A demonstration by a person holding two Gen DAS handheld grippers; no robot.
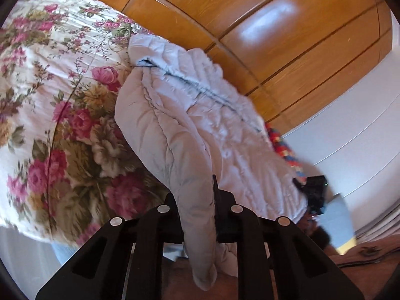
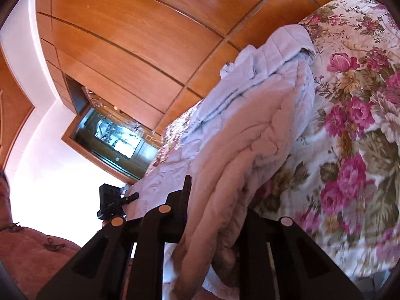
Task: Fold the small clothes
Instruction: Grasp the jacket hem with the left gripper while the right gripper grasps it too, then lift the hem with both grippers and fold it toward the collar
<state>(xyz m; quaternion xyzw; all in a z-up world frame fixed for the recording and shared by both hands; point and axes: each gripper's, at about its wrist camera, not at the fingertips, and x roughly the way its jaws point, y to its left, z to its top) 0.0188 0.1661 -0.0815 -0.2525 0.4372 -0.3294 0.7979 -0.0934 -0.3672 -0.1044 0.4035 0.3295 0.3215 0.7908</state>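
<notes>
A pale grey quilted puffer jacket [image 1: 200, 115] with a dark zip lies partly on the floral bedspread [image 1: 50, 100] and is lifted at its near edge. My left gripper [image 1: 197, 200] is shut on a fold of the jacket, which hangs down between the fingers. In the right wrist view the same jacket [image 2: 262, 125] drapes over my right gripper [image 2: 212, 200], which is shut on a thick bunch of it. The right gripper [image 1: 313, 190] shows at the jacket's far corner in the left wrist view, and the left gripper [image 2: 112, 202] shows in the right wrist view.
The floral bedspread [image 2: 355, 137] covers the bed. Wooden wardrobe panels [image 1: 275, 25] and a white wall [image 1: 362, 125] stand behind. A colourful patterned cloth [image 1: 282, 145] peeks from under the jacket. A pinkish upholstered surface [image 2: 30, 250] lies at the lower left.
</notes>
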